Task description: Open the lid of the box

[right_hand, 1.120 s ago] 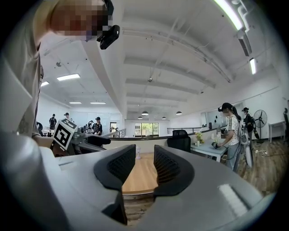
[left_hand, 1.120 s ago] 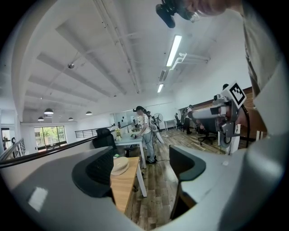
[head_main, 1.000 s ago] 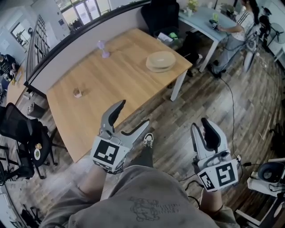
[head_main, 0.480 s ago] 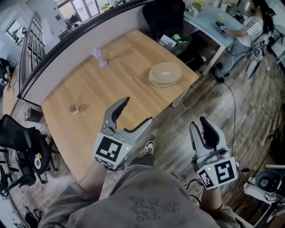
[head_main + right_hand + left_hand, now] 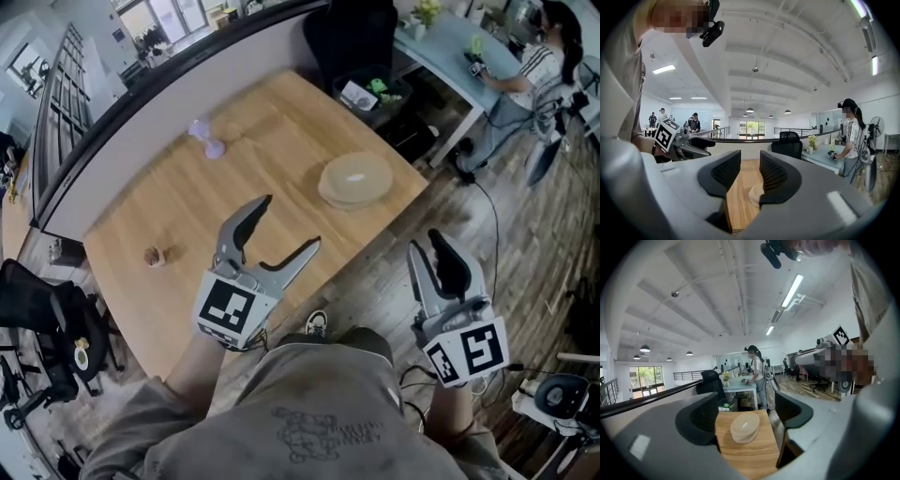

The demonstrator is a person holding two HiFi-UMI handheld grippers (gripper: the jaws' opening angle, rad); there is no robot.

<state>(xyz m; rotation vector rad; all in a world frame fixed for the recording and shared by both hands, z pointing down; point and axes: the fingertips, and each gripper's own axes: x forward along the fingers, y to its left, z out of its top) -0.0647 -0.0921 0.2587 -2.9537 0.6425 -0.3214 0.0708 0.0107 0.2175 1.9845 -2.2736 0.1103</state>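
Note:
A round beige box (image 5: 355,180) with its lid on sits near the right front corner of the wooden table (image 5: 187,216). My left gripper (image 5: 288,225) hovers over the table's near edge, short and left of the box, jaws wide open and empty. The left gripper view shows the box (image 5: 745,427) ahead, framed by the left gripper (image 5: 745,414). My right gripper (image 5: 429,255) is over the floor, right of the table, apart from the box. Its jaws stand a narrow gap apart, nothing between. In the right gripper view the right gripper (image 5: 750,176) partly hides the box (image 5: 753,196).
A small purple object (image 5: 208,138) lies at the table's far side and a small brown one (image 5: 155,256) near its left end. A black chair (image 5: 47,309) stands left. Beyond the table are another dark chair (image 5: 352,37) and a light desk (image 5: 450,56) with a person seated.
Both grippers and the view have shifted toward the table. The left gripper now reaches over the table's near edge. Jaw openings look unchanged.

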